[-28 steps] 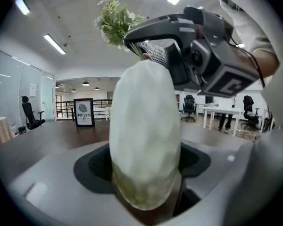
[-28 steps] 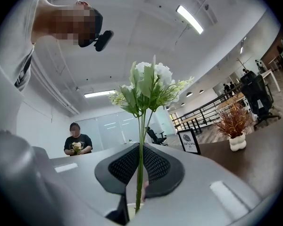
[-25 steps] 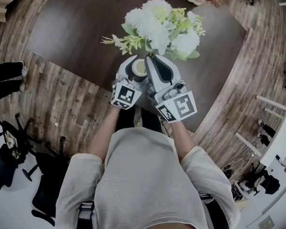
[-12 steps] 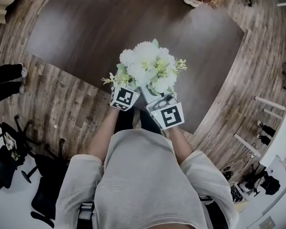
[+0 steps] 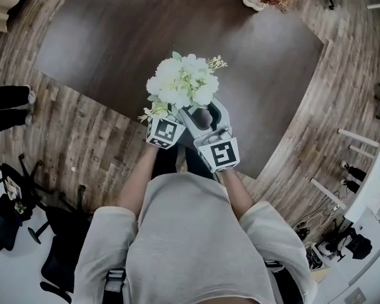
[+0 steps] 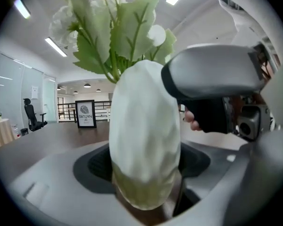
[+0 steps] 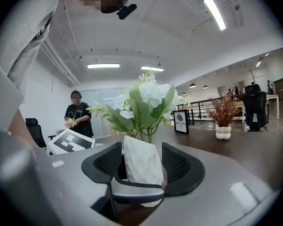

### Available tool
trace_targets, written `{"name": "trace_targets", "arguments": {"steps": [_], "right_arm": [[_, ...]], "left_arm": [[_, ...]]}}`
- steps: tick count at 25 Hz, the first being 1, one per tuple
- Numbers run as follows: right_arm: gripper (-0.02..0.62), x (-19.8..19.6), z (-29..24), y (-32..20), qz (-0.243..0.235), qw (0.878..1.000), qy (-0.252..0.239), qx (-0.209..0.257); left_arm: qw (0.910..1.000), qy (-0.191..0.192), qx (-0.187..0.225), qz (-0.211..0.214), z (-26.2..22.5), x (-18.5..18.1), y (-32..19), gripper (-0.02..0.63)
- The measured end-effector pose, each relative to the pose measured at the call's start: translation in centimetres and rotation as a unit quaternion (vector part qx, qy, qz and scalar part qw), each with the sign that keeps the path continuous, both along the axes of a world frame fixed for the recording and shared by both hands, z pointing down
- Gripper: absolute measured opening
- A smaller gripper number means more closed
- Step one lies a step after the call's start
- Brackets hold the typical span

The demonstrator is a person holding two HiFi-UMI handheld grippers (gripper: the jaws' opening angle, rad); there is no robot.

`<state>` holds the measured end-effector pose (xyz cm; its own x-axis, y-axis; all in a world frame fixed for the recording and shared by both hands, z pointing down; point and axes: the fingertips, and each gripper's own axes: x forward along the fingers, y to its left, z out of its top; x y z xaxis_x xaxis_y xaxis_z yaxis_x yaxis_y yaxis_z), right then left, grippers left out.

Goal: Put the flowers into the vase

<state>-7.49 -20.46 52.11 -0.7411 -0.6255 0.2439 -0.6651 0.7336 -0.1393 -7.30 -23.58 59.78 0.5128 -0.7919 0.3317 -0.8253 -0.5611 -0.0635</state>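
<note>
Left gripper (image 6: pixel 142 166) jaws clamped on the white vase (image 6: pixel 141 117), low on its body; this is the only grip on it. The vase is held up near the dark table's (image 5: pixel 114 30) near edge; can't tell if its base rests on anything. Flowers (image 5: pixel 180 81) are in the vase, stems down the neck, white heads and leaves spreading above. Right gripper (image 7: pixel 142 165) jaws have just been opening and now stand wide, the vase between the pads but not squeezed. Risks: the bunch is top-heavy, so the vase could tilt or slip in the single left grip. If the right gripper backs out crooked, a pad could knock the vase or catch a leaf and drag the stems out. Setting it down this close to the table edge could tip it off. Far right, a small white pot (image 7: pixel 222 132) holds dried brown twigs, well apart.
</note>
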Motion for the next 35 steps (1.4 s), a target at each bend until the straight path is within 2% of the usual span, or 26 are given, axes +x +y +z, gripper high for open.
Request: {"name": "trace_targets", "arguments": {"steps": [9,15,21,29,35], "right_arm": [[0.278,-0.2,0.8,-0.7,-0.016,1.000,0.004,-0.008],[0.293,-0.4,1.3,-0.6,-0.029,0.999,0.014,-0.017],[0.295,-0.9,1.4,-0.1,-0.033,0.999,0.012,-0.012],[0.295,-1.0,1.6,-0.5,-0.027,0.999,0.018,-0.012],[0.302,-0.7,1.6,-0.3,-0.020,1.000,0.017,-0.013]], "left_arm": [[0.9999,-0.007,0.006,-0.003,0.4,-0.3,-0.1,0.370],[0.9997,-0.017,0.009,0.012,-0.3,0.5,-0.2,0.370],[0.9996,-0.019,0.013,0.013,-0.2,0.5,0.4,0.414],[0.9997,-0.020,0.008,0.010,0.1,-0.1,0.3,0.417],[0.9999,-0.016,-0.003,0.004,1.0,-0.7,2.1,0.419]]}}
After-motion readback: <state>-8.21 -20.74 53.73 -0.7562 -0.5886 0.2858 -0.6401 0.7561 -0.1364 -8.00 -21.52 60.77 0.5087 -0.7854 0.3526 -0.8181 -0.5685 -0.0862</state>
